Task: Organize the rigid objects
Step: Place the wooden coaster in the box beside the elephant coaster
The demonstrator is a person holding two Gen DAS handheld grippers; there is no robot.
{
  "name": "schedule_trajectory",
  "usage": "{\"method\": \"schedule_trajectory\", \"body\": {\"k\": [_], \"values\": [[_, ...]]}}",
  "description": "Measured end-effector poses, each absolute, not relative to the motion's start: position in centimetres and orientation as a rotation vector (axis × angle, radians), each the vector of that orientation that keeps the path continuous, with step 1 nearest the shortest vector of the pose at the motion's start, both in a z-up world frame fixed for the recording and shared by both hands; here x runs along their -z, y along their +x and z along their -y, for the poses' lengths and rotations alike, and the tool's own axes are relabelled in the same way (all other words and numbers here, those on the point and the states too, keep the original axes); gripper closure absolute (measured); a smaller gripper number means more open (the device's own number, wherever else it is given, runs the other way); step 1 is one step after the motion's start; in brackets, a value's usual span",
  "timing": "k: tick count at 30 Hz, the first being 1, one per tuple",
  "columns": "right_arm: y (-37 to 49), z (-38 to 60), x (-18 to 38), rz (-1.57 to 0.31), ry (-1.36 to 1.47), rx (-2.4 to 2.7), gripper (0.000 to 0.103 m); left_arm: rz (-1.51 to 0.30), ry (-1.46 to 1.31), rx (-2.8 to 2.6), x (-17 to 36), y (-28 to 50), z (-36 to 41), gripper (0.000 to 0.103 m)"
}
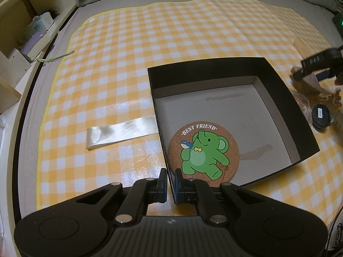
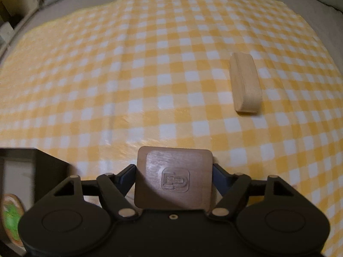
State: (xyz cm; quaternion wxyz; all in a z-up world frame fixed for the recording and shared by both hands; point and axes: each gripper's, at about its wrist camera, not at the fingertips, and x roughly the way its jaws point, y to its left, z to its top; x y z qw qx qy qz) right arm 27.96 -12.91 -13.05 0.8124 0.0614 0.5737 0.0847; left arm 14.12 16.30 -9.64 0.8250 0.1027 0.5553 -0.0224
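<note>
Right wrist view: right gripper (image 2: 174,176) clamped on a brown rounded-rectangle wooden tile (image 2: 173,178) (embossed logo, glossy face).

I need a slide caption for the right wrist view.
Right gripper holds a brown wooden tile; pale wooden block lies ahead.

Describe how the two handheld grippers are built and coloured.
Both the left gripper and the right gripper are matte black, with two round housings, scissor-like linkage arms joined by silver pins, and blue pads on the fingers. No cables or sleeves show.
</note>
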Motion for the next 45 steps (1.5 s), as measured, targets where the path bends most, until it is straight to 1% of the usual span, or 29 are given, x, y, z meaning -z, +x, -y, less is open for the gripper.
{"method": "schedule_trajectory", "body": {"k": [7,10,12,17,23,27,30,32,34,36,38,40,41,42,45], "values": [[26.1,8.8,6.0,-1.045,0.252,-0.348,0.027,-1.18,0.217,0.047,9.6,14.2,-16.2,0.096],[25.1,6.0,4.0,-1.049,0.316,-0.471,0.027,-1.181,0.214,0.046,9.6,14.2,-16.2,0.096],[24.5,3.7,3.2,-1.07,0.307,-0.517,0.027,-1.18,0.208,0.045,9.6,14.3,-16.2,0.096],[23.1,-2.5,4.1,-1.131,0.226,-0.561,0.027,-1.179,0.2,0.044,9.8,14.4,-16.3,0.096],[23.0,-7.8,7.9,-1.199,0.161,-0.566,0.027,-1.178,0.195,0.047,9.8,14.4,-16.2,0.096],[23.1,-9.1,9.5,-1.226,0.176,-0.559,0.027,-1.176,0.195,0.049,9.9,14.4,-16.1,0.095],[23.2,-9.3,10.1,-1.222,0.239,-0.551,0.027,-1.174,0.192,0.056,10.1,14.5,-16.2,0.095],[23.5,-9.6,10.7,-1.217,0.307,-0.518,0.026,-1.173,0.184,0.062,10.1,14.5,-16.2,0.095],[23.8,-9.8,11.0,-1.227,0.342,-0.511,0.019,-1.173,0.177,0.067,10.1,14.5,-16.6,0.095],[23.9,-10.3,11.2,-1.23,0.332,-0.524,0.019,-1.174,0.172,0.07,10.1,14.4,-16.7,0.095],[24.0,-10.4,11.2,-1.231,0.303,-0.515,0.022,-1.172,0.169,0.072,10.1,14.5,-16.8,0.094],[24.0,-10.2,11.4,-1.256,0.284,-0.517,0.035,-1.172,0.165,0.073,10.1,14.5,-16.9,0.094],[24.0,-10.1,11.5,-1.275,0.278,-0.507,0.037,-1.171,0.162,0.073,10.1,14.5,-16.9,0.094],[24.0,-10.0,11.7,-1.292,0.262,-0.502,0.044,-1.172,0.161,0.073,10.1,14.6,-17.0,0.094],[23.8,-9.9,11.7,-1.293,0.236,-0.509,0.049,-1.17,0.161,0.072,10.1,14.5,-17.0,0.094]]}}
